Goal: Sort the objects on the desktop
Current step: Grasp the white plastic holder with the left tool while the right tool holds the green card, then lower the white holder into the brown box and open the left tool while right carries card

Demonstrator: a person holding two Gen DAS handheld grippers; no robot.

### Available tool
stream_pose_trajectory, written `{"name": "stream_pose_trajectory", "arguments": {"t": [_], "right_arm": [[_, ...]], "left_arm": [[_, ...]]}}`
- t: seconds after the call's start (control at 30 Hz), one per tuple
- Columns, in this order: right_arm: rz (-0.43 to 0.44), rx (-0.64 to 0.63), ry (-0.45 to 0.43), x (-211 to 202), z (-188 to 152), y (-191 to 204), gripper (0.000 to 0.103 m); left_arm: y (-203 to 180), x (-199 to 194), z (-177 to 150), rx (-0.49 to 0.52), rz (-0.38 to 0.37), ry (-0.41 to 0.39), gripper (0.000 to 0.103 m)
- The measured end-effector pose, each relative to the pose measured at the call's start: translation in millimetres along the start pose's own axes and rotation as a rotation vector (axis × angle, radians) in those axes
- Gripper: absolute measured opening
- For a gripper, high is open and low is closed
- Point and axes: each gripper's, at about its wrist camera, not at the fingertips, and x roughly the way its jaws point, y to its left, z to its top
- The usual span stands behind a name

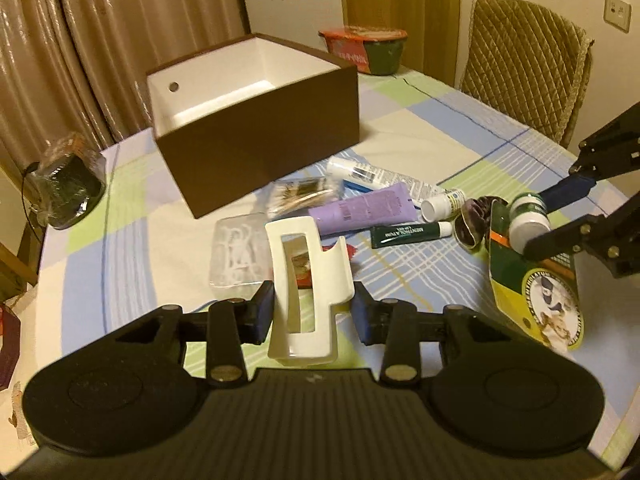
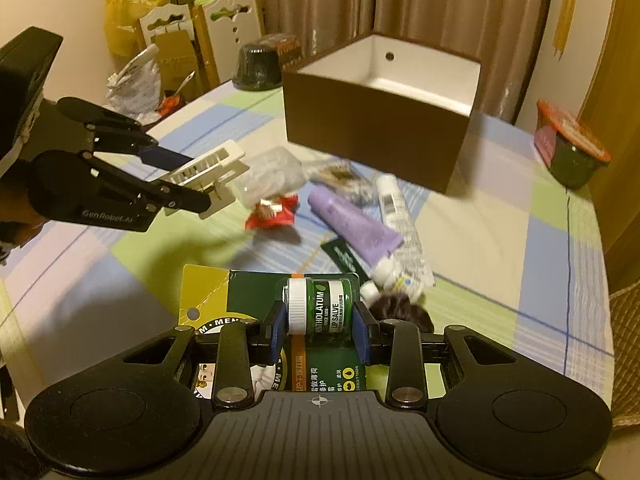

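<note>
My left gripper (image 1: 313, 312) is shut on a white plastic hair claw clip (image 1: 308, 280) and holds it above the table; it also shows in the right wrist view (image 2: 208, 178). My right gripper (image 2: 320, 330) is shut on a green lip salve jar on its green and yellow card (image 2: 320, 304), seen at the right in the left wrist view (image 1: 528, 220). The open brown box with a white inside (image 1: 256, 120) stands beyond the clutter (image 2: 384, 116).
On the checked tablecloth lie a purple tube (image 1: 364, 208), a white tube (image 1: 372, 174), a small dark green tube (image 1: 408, 234), a clear floss-pick box (image 1: 238, 252), a red packet (image 2: 276, 212) and a dark hair tie (image 1: 472, 220). Noodle bowls (image 1: 364, 50) stand at the table edges, a chair (image 1: 524, 60) behind.
</note>
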Motion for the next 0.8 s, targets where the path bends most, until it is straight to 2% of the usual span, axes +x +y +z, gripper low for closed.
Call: {"name": "stream_pose_trajectory", "arguments": {"t": [0.23, 0.53, 0.8], "right_arm": [[-0.051, 0.01, -0.04, -7.1, 18.9, 13.3, 0.034], [-0.084, 0.022, -0.065, -13.7, 41.9, 21.7, 0.034], [-0.121, 0.012, -0.097, -18.4, 67.9, 24.6, 0.034]], "left_arm": [[16.6, -15.8, 2.8, 0.002, 0.013, -0.026, 0.035], [37.1, -27.6, 11.1, -0.058, 0.025, -0.039, 0.035], [52.3, -32.7, 17.6, -0.072, 0.02, -0.052, 0.035]]}}
